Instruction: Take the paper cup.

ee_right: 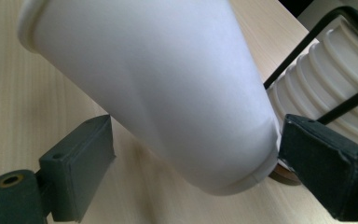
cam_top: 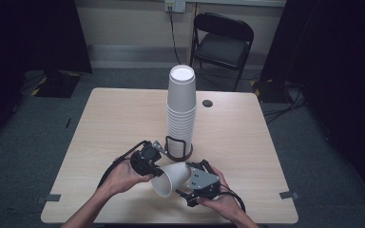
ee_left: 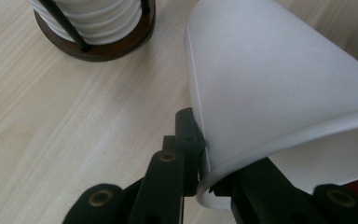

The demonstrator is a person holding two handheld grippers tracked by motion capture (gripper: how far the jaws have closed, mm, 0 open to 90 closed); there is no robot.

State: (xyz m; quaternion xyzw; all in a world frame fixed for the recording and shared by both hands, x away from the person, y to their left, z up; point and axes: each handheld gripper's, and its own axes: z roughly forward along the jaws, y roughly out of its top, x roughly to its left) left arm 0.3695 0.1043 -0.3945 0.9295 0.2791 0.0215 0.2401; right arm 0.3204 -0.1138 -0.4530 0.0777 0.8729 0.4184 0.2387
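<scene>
A single white paper cup lies tilted above the table's near part, its mouth toward the front edge. My left gripper is shut on the cup's rim. In the left gripper view one jaw is inside and one outside the rim, the gripper pinching it. My right gripper stands open around the cup's narrow end. In the right gripper view the cup passes between the jaws of the gripper. The left pad is clear of it; the right pad sits very close to the base.
A tall stack of white cups stands upside down in a dark wire holder at the table's middle, just behind both grippers. A black folding chair is beyond the far edge. A small round hole marks the tabletop.
</scene>
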